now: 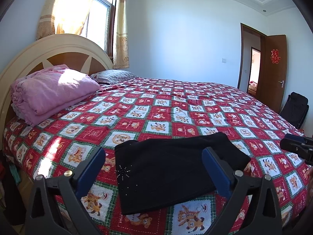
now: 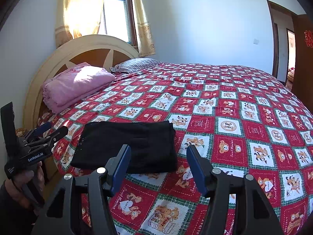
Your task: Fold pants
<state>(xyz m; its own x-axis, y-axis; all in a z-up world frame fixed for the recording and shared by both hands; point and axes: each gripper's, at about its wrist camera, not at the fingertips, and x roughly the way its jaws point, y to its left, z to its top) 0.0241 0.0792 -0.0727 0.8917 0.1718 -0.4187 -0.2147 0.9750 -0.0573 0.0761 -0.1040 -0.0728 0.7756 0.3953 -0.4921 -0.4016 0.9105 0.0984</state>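
Note:
Black pants (image 1: 166, 168) lie folded into a flat rectangle near the front edge of the bed, with small shiny studs on the left part. My left gripper (image 1: 154, 150) hovers just in front of them with its blue pads wide apart; nothing is pressed between them. In the right wrist view the pants (image 2: 127, 145) sit left of centre, and my right gripper (image 2: 158, 147) stands open before their right front corner, pads clear of the cloth. The left gripper (image 2: 52, 130) shows at the left edge, held by a hand (image 2: 27, 178). The right gripper's tip (image 1: 287, 142) pokes in at the far right.
The bed carries a red patchwork quilt (image 1: 176, 105) with bear prints. A folded pink blanket (image 1: 52, 90) and a striped pillow (image 1: 115, 76) lie by the rounded headboard (image 1: 64, 45). A black bag (image 1: 295, 107) leans by the open wooden door (image 1: 273, 68).

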